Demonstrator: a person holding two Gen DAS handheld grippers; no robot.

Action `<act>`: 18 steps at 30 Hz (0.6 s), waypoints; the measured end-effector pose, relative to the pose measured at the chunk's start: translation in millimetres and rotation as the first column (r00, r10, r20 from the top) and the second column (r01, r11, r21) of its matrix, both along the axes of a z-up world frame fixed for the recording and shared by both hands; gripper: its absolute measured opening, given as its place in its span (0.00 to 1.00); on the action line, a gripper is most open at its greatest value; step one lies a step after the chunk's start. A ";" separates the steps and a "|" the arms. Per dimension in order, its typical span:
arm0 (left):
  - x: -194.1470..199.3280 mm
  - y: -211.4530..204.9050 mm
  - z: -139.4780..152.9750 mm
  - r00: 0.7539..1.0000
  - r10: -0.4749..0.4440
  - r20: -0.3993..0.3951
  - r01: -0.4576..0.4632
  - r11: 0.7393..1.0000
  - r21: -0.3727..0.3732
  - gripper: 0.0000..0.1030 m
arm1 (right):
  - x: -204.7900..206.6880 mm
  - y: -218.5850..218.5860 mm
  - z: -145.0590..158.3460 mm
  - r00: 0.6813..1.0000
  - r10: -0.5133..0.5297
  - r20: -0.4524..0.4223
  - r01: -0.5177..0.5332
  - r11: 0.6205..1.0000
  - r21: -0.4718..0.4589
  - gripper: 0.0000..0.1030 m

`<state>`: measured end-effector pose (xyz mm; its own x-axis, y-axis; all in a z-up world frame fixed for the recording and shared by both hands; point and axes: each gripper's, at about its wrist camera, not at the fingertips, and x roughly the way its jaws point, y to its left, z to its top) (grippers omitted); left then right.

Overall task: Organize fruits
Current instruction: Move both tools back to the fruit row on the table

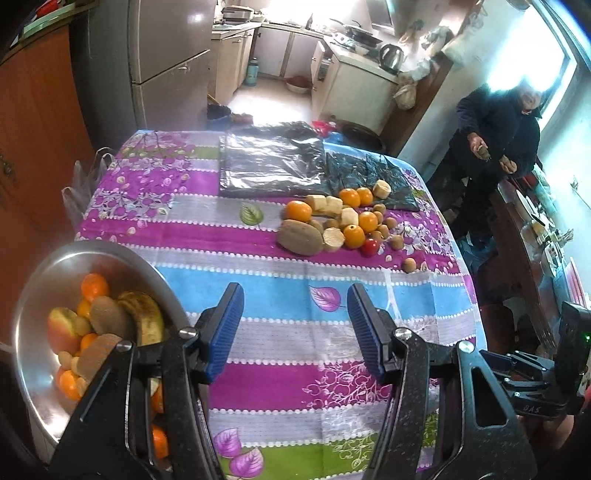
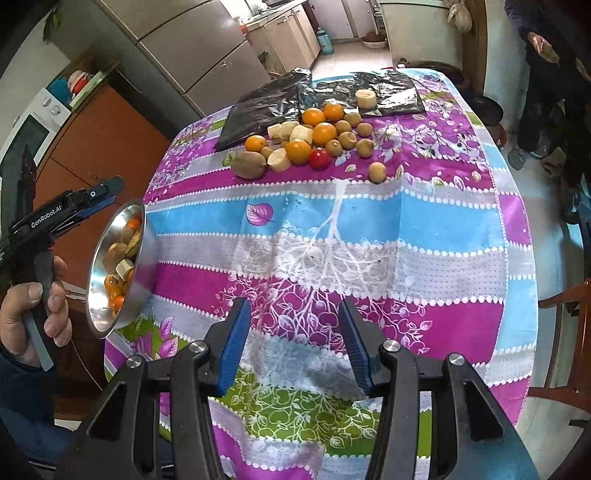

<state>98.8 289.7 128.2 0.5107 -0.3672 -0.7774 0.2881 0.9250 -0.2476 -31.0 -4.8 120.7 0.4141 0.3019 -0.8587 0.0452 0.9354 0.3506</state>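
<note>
Approx. half done: bowl (image 1: 37,295) partly filled w/ fruit, pile (image 2: 310,136) left on table (both grippers (image 1: 293,332) (image 2: 293,339) spread, empty).

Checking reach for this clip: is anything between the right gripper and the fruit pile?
Nothing visible. Only bare tablecloth lies between the open right gripper and the fruit pile.

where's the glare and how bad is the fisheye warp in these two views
Left wrist view: the window at upper right is blown out white, and the far kitchen counter is overexposed too; the fridge bows at the frame edge. Right wrist view: exposure is more even, the steel bowl shows bright reflections, and the table edge curves strongly.
</note>
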 end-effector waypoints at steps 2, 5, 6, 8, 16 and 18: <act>-0.7 -3.3 -0.7 1.000 -0.002 -0.004 0.002 1.000 0.000 0.58 | -0.7 -2.9 -2.1 1.000 -0.003 -0.001 0.003 1.000 0.001 0.55; -0.3 -5.3 -3.3 1.000 0.002 -0.012 -0.002 1.000 0.004 0.58 | 0.7 -5.8 -6.6 1.000 -0.004 -0.006 0.004 1.000 0.003 0.55; 0.1 -5.3 -5.3 1.000 0.005 -0.016 -0.005 1.000 0.008 0.58 | 1.7 -7.5 -8.8 1.000 -0.006 -0.010 0.006 1.000 0.006 0.55; 0.5 -5.0 -9.9 1.000 0.014 -0.026 -0.014 1.000 0.011 0.58 | 4.3 -10.7 -13.5 1.000 -0.009 -0.014 0.009 1.000 0.008 0.55; 3.3 -13.5 -33.1 0.997 0.023 -0.077 -0.020 0.999 0.034 0.58 | 36.2 -44.1 -30.3 1.000 -0.023 0.006 0.023 1.000 0.001 0.55; 4.5 -18.6 -40.0 0.996 0.020 -0.091 -0.016 0.999 0.040 0.58 | 52.5 -58.5 -30.4 0.999 -0.031 0.028 0.031 0.999 -0.013 0.55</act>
<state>103.3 271.1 88.2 0.4430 -0.3270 -0.8348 0.2492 0.9393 -0.2358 21.5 -63.3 90.3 0.4465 0.2767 -0.8509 0.0649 0.9385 0.3392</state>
